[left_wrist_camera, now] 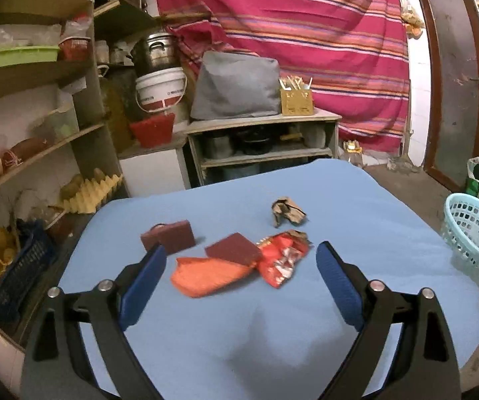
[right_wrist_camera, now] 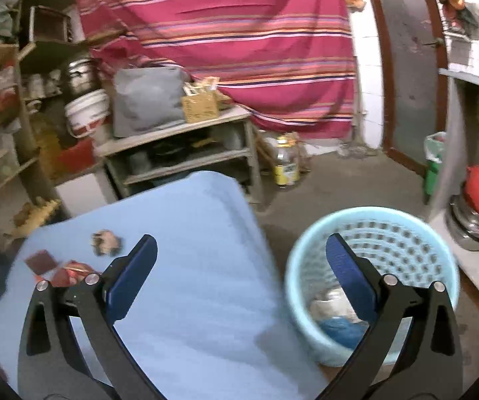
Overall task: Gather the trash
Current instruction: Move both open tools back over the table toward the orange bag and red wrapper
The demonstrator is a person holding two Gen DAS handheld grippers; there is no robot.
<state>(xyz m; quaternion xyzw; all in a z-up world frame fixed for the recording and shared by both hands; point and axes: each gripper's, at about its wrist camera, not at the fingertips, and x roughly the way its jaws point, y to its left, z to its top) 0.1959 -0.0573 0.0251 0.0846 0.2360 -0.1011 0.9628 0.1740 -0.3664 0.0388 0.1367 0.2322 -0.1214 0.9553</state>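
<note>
On the blue table lie a crumpled brown paper, a red foil wrapper, an orange cloth and two maroon scrub pads. My left gripper hovers open just in front of the orange cloth, with nothing between its fingers. A light blue basket stands on the floor right of the table, holding white and blue rubbish. My right gripper hangs open over the table's right edge, its right finger in front of the basket. The brown paper and red wrapper show at left.
Curved shelves with jars and egg trays stand left of the table. Behind it are a low cabinet with a grey bag, a white bucket and a striped curtain. A glass jar stands on the floor; a door is at right.
</note>
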